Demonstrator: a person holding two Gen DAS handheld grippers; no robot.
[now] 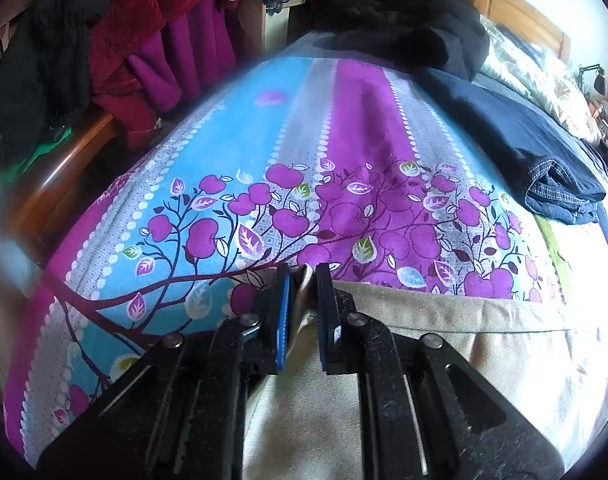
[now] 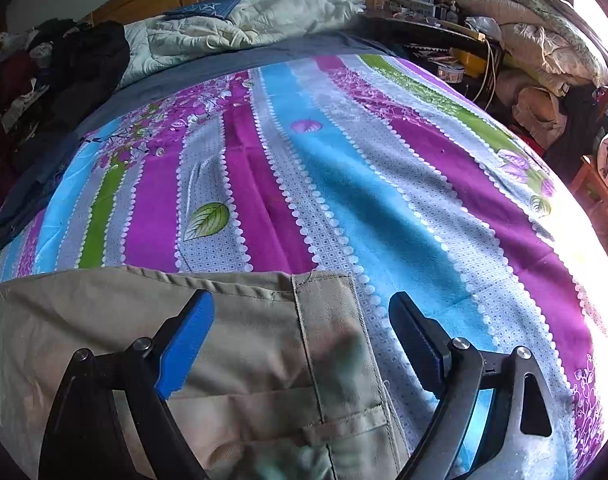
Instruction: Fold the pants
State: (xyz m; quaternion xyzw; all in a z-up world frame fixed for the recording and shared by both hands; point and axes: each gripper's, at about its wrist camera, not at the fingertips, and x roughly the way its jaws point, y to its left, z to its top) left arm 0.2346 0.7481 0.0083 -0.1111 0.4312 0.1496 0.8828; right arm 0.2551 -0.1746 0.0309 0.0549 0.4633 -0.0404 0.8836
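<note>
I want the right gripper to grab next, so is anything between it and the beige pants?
Nothing visible. The right gripper is open directly over the beige pants, straddling their corner, with no other item between. The left gripper is already shut on them.

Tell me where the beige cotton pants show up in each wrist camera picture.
Left wrist: beige cotton pants fill the bottom right, their edge pinched in the left gripper.
Right wrist: they fill the bottom left, their corner between the open right gripper's fingers.
Shared landmark: the striped purple, blue and grey bedsheet.
</note>
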